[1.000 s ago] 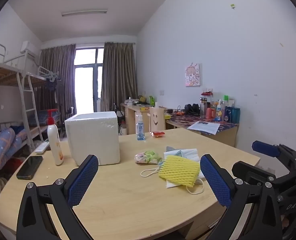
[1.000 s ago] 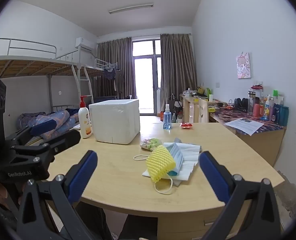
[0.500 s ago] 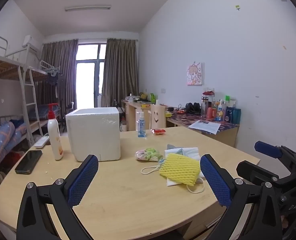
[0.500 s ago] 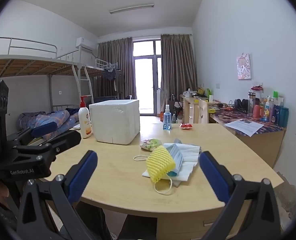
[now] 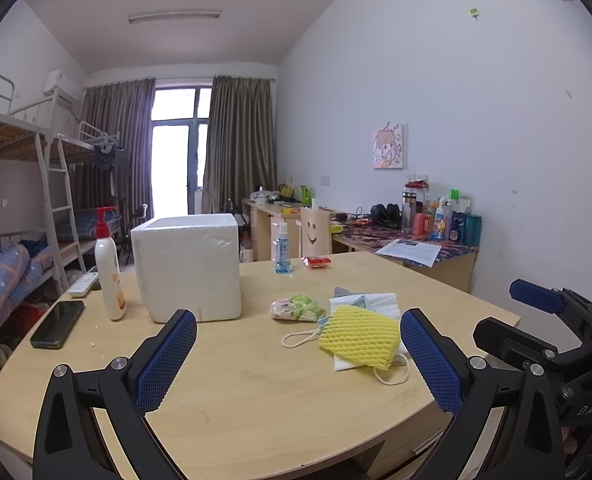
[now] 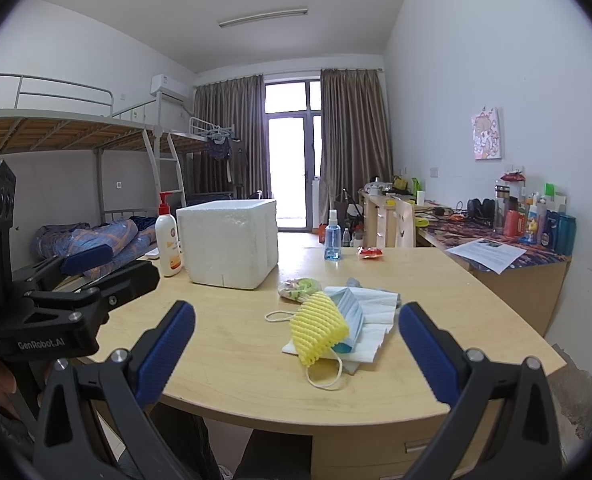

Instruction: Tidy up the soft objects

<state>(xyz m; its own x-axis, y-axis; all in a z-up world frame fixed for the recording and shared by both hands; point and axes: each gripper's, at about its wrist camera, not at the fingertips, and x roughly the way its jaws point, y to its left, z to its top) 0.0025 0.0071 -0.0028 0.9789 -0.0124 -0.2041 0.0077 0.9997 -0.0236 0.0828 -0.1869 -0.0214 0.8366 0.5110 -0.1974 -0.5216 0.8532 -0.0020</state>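
I see both hand-held grippers, left (image 5: pixel 296 360) and right (image 6: pixel 296 352), wide open and empty short of the tabletop (image 5: pixel 235 392), where the foam net (image 5: pixel 358 336) tops the mask (image 6: pixel 350 316): light, squashy, pinch mid-body.

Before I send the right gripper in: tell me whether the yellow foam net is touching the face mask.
Touching. The right wrist view shows the yellow foam net lying on the blue face mask, overlapping it with no gap; both sit on the white tissue.
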